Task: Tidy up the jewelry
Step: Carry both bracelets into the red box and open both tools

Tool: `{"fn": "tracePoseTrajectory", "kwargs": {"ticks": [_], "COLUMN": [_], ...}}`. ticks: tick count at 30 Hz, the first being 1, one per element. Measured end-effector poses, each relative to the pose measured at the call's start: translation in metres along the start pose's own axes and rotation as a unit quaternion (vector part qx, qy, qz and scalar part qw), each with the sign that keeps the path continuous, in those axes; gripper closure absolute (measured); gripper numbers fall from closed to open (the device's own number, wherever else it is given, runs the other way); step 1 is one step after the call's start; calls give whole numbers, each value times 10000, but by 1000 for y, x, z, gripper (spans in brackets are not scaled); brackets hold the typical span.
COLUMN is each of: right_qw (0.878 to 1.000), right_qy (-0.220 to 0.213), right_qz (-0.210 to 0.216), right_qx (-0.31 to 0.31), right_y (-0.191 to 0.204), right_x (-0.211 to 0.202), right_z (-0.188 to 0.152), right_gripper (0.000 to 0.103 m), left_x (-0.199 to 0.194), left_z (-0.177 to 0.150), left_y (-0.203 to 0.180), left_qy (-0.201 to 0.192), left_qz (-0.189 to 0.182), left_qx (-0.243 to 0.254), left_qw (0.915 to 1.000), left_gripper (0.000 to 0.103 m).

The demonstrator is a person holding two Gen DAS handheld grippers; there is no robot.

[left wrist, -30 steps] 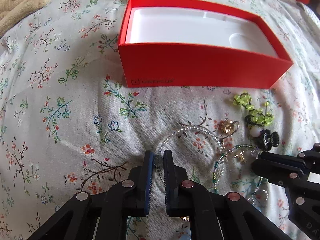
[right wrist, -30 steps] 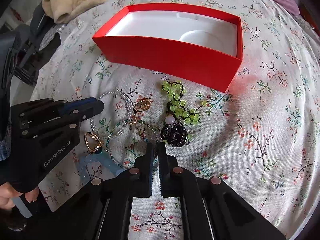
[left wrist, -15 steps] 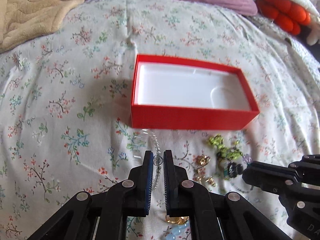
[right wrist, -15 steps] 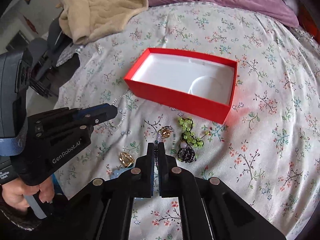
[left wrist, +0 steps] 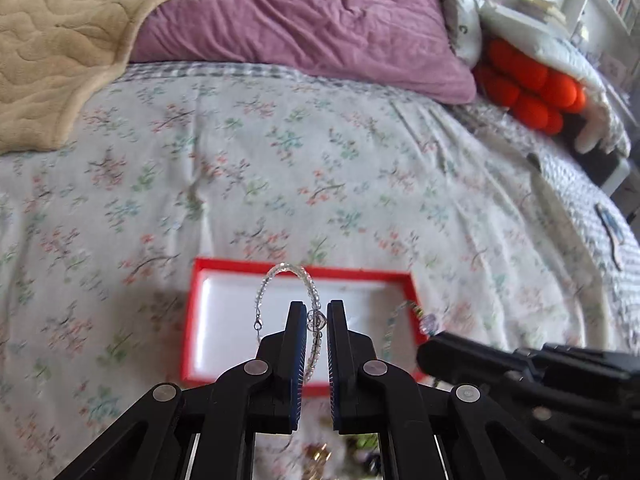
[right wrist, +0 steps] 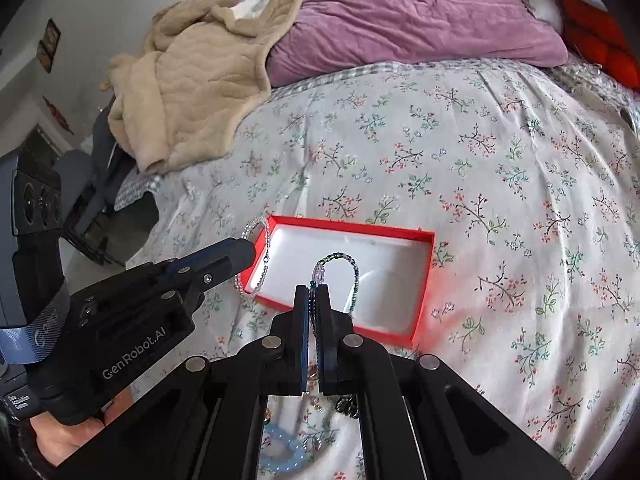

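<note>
An open red box [left wrist: 198, 312] with a white inside lies on the flowered bedspread; it also shows in the right wrist view [right wrist: 420, 288]. My left gripper [left wrist: 317, 320] is shut on a clear beaded bracelet [left wrist: 310, 288], held up above the box's near side; that bracelet also shows in the right wrist view [right wrist: 262, 258]. My right gripper [right wrist: 313, 300] is shut on a green beaded bracelet [right wrist: 354, 268] that hangs over the box. The right gripper's tip shows at the right of the left wrist view [left wrist: 432, 354].
More jewelry lies on the bedspread below the grippers, partly hidden: a light blue beaded piece [right wrist: 280, 444] and dark beads [right wrist: 348, 404]. A beige blanket [right wrist: 192, 76], a purple pillow [right wrist: 420, 16] and an orange cushion [left wrist: 532, 84] lie at the far end of the bed.
Both grippers have risen well above the bed, each lifting its bracelet off the jewelry pile. The box now looks smaller and lies below and ahead of them.
</note>
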State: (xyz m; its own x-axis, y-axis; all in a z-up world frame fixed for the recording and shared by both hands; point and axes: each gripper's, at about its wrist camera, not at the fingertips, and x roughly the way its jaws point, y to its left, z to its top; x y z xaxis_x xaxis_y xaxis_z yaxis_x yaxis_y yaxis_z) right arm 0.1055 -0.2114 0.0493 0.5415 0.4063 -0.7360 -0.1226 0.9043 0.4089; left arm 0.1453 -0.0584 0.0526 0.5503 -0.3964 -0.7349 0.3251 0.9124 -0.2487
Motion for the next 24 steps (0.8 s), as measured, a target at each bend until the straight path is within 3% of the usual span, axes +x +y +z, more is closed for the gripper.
{"fn": "tracePoseTrajectory", "kwargs": {"ticks": [3,7,14,18,24], "right_qw": [9999,9997,9994,9995,9985], "right_qy": [16,121,177,286,388], "right_qz": [-118,-184,277,-95,-376], "right_qx": [68,62,60,79,88], "right_y": [-10,-17,-13,-23,-37], "right_x": [10,29,51,65,67], "right_z": [7,9,13,11,9], "right_gripper": [100,100,100,100,99], "left_x": [20,45,55,62,61], "left_z": [5,-3,-12,-15,-16], "left_y": [6,23,42,45,42], "left_qy": [31,308,550,674,655], "left_qz": [-92,213,681,947,1018], "left_qx": [-127,-241,-269,-207,-79], "left_qw": [9999,9990,9958,9930,9926], "left_gripper": [98,98,98,98,96]}}
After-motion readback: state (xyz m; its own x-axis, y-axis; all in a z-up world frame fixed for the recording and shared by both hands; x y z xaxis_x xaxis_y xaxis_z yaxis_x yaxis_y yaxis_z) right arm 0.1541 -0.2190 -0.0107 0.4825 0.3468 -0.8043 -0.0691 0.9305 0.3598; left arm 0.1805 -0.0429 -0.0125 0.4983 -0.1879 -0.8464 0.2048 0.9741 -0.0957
